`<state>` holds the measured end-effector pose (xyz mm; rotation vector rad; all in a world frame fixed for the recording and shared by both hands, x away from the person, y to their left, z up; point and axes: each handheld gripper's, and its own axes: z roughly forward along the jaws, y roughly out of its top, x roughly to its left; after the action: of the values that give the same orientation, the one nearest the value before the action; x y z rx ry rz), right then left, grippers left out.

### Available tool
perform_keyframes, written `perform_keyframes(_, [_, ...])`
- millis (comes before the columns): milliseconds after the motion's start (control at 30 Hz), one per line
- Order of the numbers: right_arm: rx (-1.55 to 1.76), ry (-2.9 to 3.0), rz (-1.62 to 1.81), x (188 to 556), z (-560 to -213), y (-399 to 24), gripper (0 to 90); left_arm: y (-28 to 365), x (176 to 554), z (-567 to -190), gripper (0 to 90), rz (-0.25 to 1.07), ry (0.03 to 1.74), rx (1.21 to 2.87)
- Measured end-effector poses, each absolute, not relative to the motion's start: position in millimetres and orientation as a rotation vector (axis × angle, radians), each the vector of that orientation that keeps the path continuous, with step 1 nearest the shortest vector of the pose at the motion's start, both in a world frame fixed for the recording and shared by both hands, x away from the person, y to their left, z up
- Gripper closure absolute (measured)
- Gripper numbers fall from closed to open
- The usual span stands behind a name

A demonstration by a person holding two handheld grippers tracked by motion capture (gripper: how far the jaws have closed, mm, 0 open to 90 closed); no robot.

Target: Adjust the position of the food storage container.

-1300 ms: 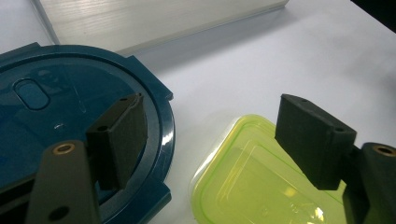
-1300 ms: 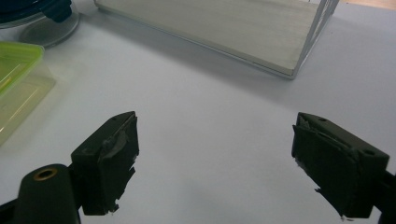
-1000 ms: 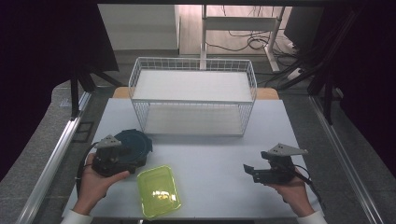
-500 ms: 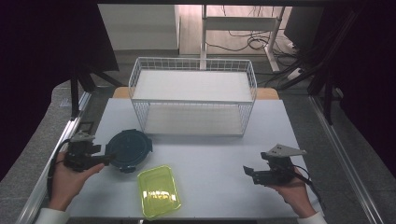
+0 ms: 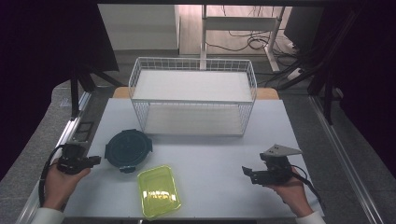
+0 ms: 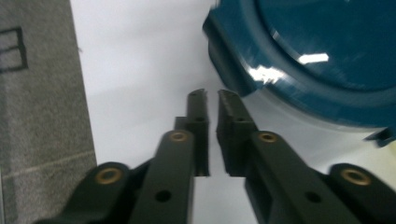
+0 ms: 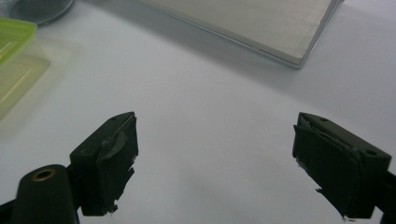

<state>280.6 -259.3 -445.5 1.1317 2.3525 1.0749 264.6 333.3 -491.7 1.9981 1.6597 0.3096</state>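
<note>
Left gripper (image 6: 211, 95) jaws just closed, empty, beside dark teal round container (image 5: 128, 150); right gripper (image 7: 215, 163) jaws wide open. Reopen left, straddle container rim squarely.

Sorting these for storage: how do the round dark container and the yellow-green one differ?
The round dark-teal container is circular and opaque, with latch tabs at its rim; the yellow-green container is rectangular with rounded corners and translucent. The round one lies farther back, near the wire basket; the yellow-green one sits near the table's front edge. Both rest flat, untouched.
</note>
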Motion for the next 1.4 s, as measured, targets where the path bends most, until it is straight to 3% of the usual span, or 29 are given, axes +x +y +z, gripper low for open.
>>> perform_keyframes(367, [1.131,2.362,1.055,281,-448,-257,14.0,322,278,-501,90.0,0.27,1.661,2.055])
perform_keyframes(800, [1.142,2.36,1.07,281,-449,-260,14.0,333,300,-501,90.0,0.24,1.665,1.989])
perform_keyframes(1400, [1.15,2.376,1.056,282,-451,-257,14.1,311,306,-503,90.0,0.206,1.624,1.971])
